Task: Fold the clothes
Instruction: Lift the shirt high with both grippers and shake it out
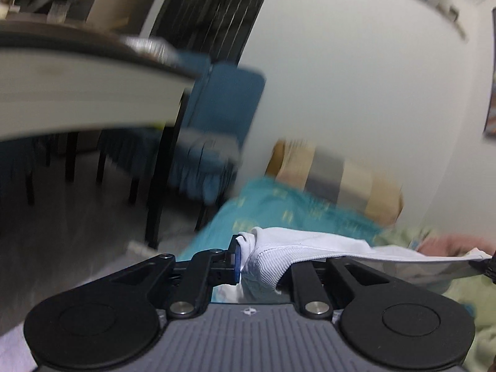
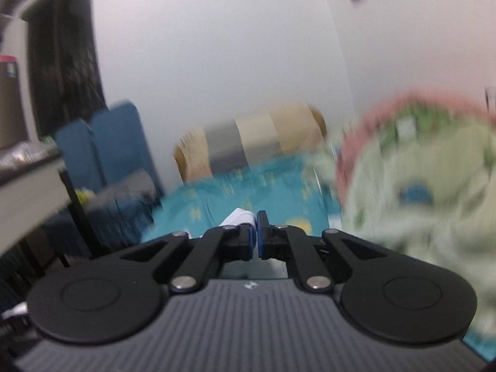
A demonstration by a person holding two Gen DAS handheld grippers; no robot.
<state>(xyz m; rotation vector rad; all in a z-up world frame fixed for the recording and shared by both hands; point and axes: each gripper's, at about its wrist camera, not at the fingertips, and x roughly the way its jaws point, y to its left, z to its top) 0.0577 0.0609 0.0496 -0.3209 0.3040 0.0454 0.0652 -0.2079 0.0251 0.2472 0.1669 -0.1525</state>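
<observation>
A white garment (image 1: 310, 248) with a ribbed hem stretches across the left wrist view, held up above a bed with a teal patterned sheet (image 1: 279, 204). My left gripper (image 1: 252, 260) is shut on the garment's ribbed end; the cloth drapes over and hides the right finger. The garment's far end runs to a dark part at the right edge, probably my other gripper. In the right wrist view my right gripper (image 2: 256, 232) is shut on a small fold of the white garment (image 2: 240, 217), which sticks out past the blue pads (image 2: 250, 238). Both views are blurred.
A light green blanket with a pink edge (image 2: 418, 186) is heaped on the bed's right side. A striped pillow (image 2: 254, 142) lies at the head by the white wall. A blue chair (image 1: 223, 108) and a table (image 1: 77, 93) stand to the left.
</observation>
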